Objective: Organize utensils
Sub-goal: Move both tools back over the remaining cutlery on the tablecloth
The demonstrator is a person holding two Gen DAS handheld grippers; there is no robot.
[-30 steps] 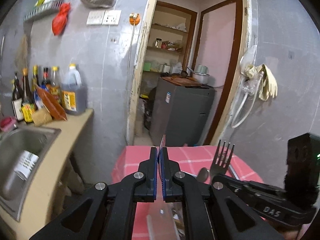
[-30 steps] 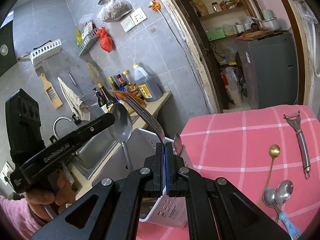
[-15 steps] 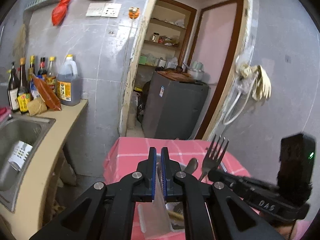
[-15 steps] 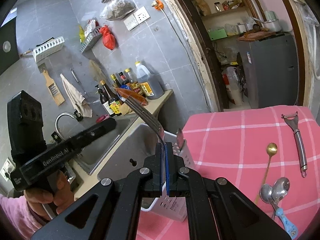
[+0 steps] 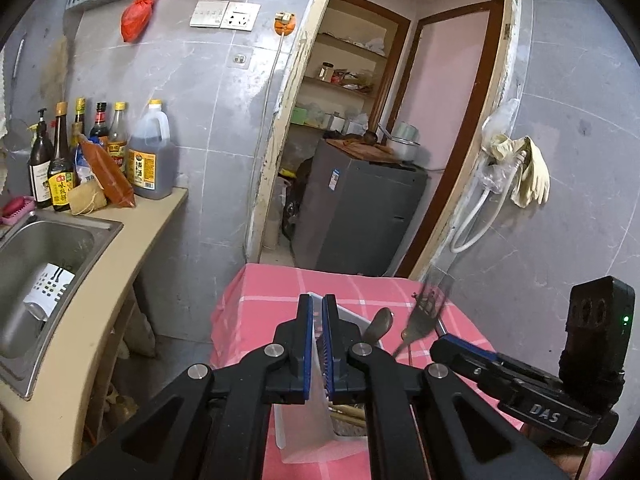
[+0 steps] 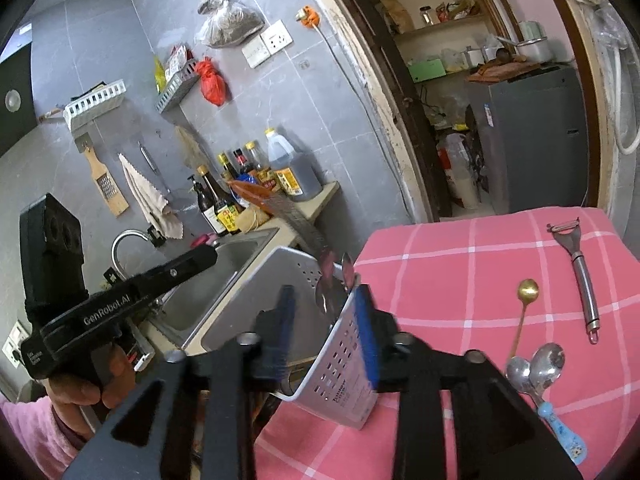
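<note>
A white perforated utensil holder (image 6: pixel 348 360) stands at the near left edge of the pink checked tablecloth (image 6: pixel 460 264). My right gripper (image 6: pixel 324 296) is just over it with its jaws opening. The steel fork (image 6: pixel 308 232) is blurred, free of the pads, its handle pointing down into the holder. In the left wrist view the fork (image 5: pixel 424 312) leans beside a spoon (image 5: pixel 380 320) that stands in the holder (image 5: pixel 300 420). My left gripper (image 5: pixel 316 304) hovers above the holder's near wall, shut, pinching nothing I can make out. A gold spoon (image 6: pixel 527 290), steel spoons (image 6: pixel 536 364) and a peeler (image 6: pixel 580 268) lie to the right.
Left of the table is a steel sink (image 5: pixel 40 256) in a beige counter, with bottles (image 5: pixel 148 152) against the tiled wall. A person's hand (image 6: pixel 80 388) in a pink sleeve holds the left gripper. Beyond the table, a doorway shows a grey appliance (image 5: pixel 360 208).
The right jaws have come apart and the fork has slipped out of them, tipping down toward the holder. The spoon seen at the left gripper's tip a second ago is gone from there.
</note>
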